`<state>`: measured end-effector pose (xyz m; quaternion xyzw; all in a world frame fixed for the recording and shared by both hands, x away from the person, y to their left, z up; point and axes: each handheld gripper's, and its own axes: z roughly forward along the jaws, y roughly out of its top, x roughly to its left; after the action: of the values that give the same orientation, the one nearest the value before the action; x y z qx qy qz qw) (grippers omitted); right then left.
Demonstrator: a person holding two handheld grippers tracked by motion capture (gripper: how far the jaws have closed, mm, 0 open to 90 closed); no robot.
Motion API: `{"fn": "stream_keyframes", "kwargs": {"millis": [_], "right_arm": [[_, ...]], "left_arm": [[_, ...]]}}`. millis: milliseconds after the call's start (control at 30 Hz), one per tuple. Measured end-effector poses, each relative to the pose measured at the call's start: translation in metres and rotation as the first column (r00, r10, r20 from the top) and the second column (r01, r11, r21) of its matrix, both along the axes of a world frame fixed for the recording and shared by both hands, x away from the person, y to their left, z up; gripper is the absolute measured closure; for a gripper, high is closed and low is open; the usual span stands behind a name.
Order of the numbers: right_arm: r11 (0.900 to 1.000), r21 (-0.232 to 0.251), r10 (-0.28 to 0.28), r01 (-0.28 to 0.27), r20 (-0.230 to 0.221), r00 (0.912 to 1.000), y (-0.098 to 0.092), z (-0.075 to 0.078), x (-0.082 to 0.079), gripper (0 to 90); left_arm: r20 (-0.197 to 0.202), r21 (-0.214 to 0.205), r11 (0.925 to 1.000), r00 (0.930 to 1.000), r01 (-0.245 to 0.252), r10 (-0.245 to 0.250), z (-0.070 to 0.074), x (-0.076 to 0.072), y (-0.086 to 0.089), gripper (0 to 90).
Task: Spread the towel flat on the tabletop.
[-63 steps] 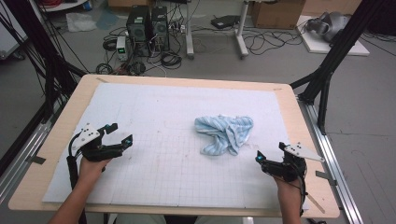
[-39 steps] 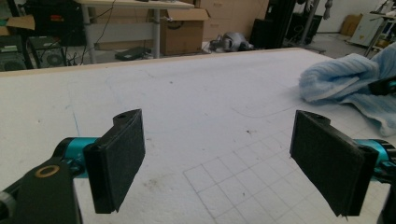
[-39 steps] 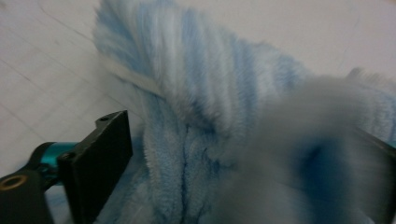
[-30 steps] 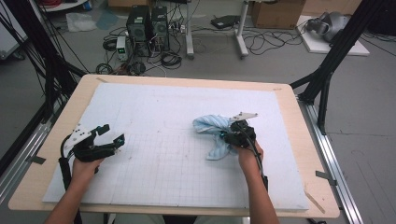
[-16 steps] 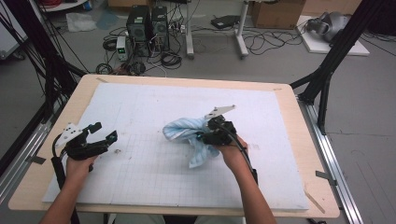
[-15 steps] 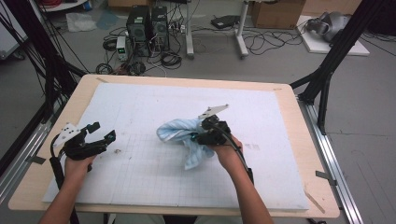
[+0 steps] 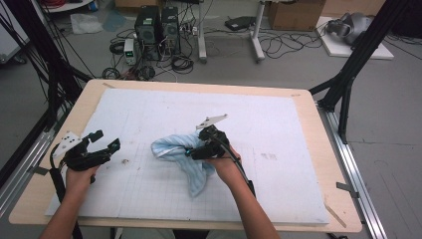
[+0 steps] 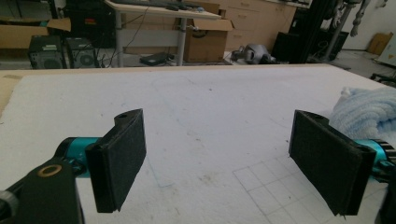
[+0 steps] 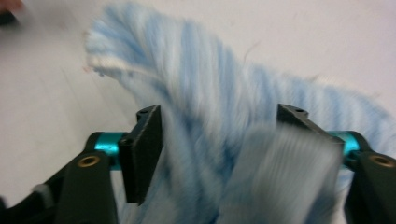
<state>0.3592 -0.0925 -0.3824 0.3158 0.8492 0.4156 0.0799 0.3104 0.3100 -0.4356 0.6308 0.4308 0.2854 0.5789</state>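
Blue towel (image 7: 183, 158) bunched mid-surface (image 7: 298, 124), far from every edge, right gripper (image 7: 195, 152) jaws just opening with towel between them, left gripper (image 7: 107, 142) jaws wide open over bare mat (image 7: 149, 109) beside it

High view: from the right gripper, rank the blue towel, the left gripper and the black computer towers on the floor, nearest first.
From the right gripper:
1. Blue towel, lying between its open jaws at mid-table.
2. Left gripper, near the table's left edge.
3. Black computer towers, on the floor beyond the table.

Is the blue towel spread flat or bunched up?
Bunched up. The towel lies in a crumpled heap on the mat, one end trailing toward the person, between the right gripper's parted jaws.
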Motion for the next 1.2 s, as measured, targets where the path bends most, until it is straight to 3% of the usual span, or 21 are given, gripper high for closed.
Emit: {"fn": "stream_keyframes", "kwargs": {"millis": [100, 133, 267, 333, 433, 467, 533, 633, 667, 767, 867, 1033, 1167, 1200], "right_arm": [[0.9994, 0.032, -0.011, 0.009, 0.035, 0.9993, -0.018, 0.012, -0.003, 28.4], [0.9994, 0.032, -0.011, 0.009, 0.035, 0.9993, -0.018, 0.012, -0.003, 28.4], [0.9995, 0.031, -0.002, 0.000, 0.047, 0.9989, -0.051, 0.016, -0.013, 33.8], [0.9979, 0.058, 0.029, -0.030, 0.021, 0.9994, -0.061, 0.013, -0.018, 36.0], [0.9972, 0.053, 0.053, -0.053, 0.002, 0.9986, -0.064, 0.006, -0.023, 37.1], [0.9982, 0.022, 0.056, -0.056, -0.022, 0.9982, -0.063, -0.003, -0.023, 41.8], [0.9978, 0.036, 0.057, -0.055, -0.048, 0.9972, -0.060, -0.010, -0.021, 50.8], [0.9969, 0.018, 0.077, -0.077, -0.023, 0.9968, -0.051, -0.011, -0.018, 76.4], [0.9969, 0.025, 0.075, -0.075, -0.007, 0.9972, -0.049, -0.008, -0.016, 81.0], [0.9949, 0.088, 0.045, -0.049, 0.047, 0.9979, -0.044, 0.004, -0.007, 83.3], [0.9918, 0.126, 0.016, -0.024, 0.065, 0.9978, -0.034, 0.016, 0.009, 83.6], [0.9897, 0.143, -0.014, 0.000, 0.095, 0.9953, -0.006, 0.030, 0.040, 83.6], [0.9897, 0.139, -0.042, 0.032, 0.070, 0.9967, 0.018, 0.031, 0.066, 83.6], [0.9897, 0.139, -0.042, 0.032, 0.070, 0.9967, 0.018, 0.031, 0.066, 83.6]], "left_arm": [[0.002, 0.001, 1.0000, 1.0000, 0.003, -0.003, 0.001, 0.000, -0.001, 19.2], [0.002, 0.001, 1.0000, 1.0000, 0.003, -0.003, 0.001, 0.000, -0.001, 19.2], [0.002, 0.001, 1.0000, 1.0000, 0.005, -0.005, 0.001, -0.001, -0.002, 19.2], [0.000, 0.002, 1.0000, 1.0000, 0.005, -0.005, 0.000, 0.000, -0.003, 19.2], [-0.002, 0.005, 0.9999, 0.9999, 0.010, -0.010, 0.000, 0.000, -0.004, 19.3], [-0.002, 0.008, 0.9999, 0.9999, 0.013, -0.013, 0.000, 0.001, -0.006, 19.3], [-0.003, 0.005, 0.9999, 0.9999, 0.016, -0.016, 0.000, 0.001, -0.007, 19.3], [0.000, 0.007, 0.9999, 0.9999, 0.012, -0.012, 0.001, 0.001, -0.006, 19.5], [0.000, 0.006, 0.9999, 1.0000, 0.008, -0.008, 0.001, 0.001, -0.005, 19.5], [0.000, 0.003, 1.0000, 1.0000, -0.001, 0.001, 0.001, 0.002, -0.003, 19.5], [0.002, -0.005, 0.9999, 0.9999, -0.011, 0.011, 0.001, 0.002, 0.000, 19.5], [0.000, -0.004, 1.0000, 1.0000, -0.008, 0.008, 0.001, 0.002, -0.001, 19.6], [0.001, -0.006, 1.0000, 1.0000, -0.006, 0.006, 0.001, 0.002, -0.001, 19.6], [0.001, -0.006, 1.0000, 1.0000, -0.006, 0.006, 0.001, 0.002, -0.001, 19.7]]}}
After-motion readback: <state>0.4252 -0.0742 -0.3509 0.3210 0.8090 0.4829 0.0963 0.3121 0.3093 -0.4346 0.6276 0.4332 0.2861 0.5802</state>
